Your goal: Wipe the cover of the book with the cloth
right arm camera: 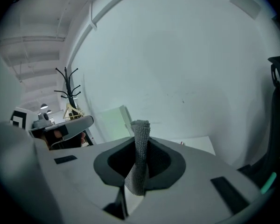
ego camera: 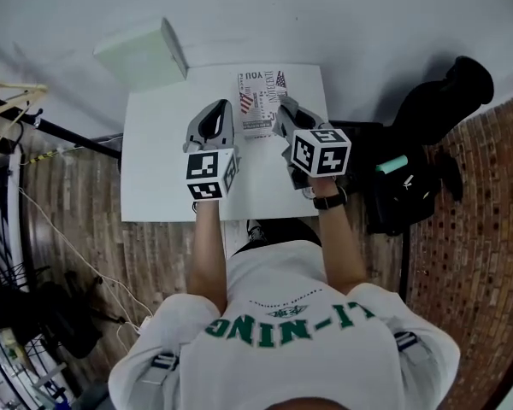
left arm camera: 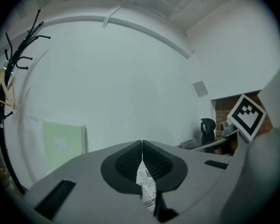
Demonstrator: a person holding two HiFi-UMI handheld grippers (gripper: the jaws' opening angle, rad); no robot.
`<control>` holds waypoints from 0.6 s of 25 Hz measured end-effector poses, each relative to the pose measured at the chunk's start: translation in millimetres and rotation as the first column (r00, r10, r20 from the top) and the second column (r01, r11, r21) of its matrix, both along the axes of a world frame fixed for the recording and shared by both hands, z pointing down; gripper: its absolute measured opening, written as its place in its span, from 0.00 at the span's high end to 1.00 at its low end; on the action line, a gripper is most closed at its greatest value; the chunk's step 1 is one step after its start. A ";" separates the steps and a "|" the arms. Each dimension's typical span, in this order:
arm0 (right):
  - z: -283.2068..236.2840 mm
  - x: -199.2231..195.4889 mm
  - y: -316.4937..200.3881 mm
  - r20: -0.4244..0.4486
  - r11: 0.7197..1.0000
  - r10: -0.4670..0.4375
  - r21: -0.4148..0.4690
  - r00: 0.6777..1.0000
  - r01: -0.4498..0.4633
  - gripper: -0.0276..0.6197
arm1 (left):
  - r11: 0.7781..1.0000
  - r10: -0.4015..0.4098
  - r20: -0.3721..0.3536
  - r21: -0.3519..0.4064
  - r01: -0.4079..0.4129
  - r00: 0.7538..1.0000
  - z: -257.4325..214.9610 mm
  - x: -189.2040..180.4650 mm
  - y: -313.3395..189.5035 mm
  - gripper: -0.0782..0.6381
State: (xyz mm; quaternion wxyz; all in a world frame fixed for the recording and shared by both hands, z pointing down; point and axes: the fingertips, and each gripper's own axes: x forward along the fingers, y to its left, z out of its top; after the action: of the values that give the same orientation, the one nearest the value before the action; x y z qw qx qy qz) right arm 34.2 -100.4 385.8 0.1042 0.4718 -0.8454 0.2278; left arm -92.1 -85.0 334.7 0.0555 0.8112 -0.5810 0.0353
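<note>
The book (ego camera: 258,101) lies flat and closed on the white surface (ego camera: 158,165), toward its far edge, cover up; the cover is pale, crowded with black and red lettering and a small flag motif. The cloth (right arm camera: 139,160) is grey and knitted, folded into a narrow strip; it stands upright, pinched in the right claw (right arm camera: 141,143), with its rounded fold poking above the tips.

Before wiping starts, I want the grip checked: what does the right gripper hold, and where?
The right gripper pinches the grey cloth partway along; a folded end sticks out ahead.
</note>
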 end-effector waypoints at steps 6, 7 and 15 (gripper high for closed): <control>52.4 -23.7 -85.5 -0.021 0.996 -0.026 -0.091 0.999 0.023 0.89 | 0.998 -0.005 -0.014 -0.067 0.004 1.000 43.3 -16.4 -67.7 0.87; 64.8 -28.7 -100.6 -0.035 0.993 -0.031 -0.116 0.999 0.027 0.89 | 0.997 -0.009 -0.014 -0.082 0.008 1.000 51.5 -20.2 -78.0 0.87; 151.2 -66.5 -216.2 0.023 0.944 -0.027 -0.330 0.999 0.033 0.89 | 0.983 -0.021 -0.020 -0.182 0.017 1.000 118.0 -34.8 -141.9 0.87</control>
State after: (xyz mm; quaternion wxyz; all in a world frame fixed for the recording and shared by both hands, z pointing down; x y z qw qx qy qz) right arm -32.4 -316.6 537.0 0.1774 0.4327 -0.8034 0.3687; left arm -126.9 -227.0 452.8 0.1359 0.7975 -0.5825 0.0789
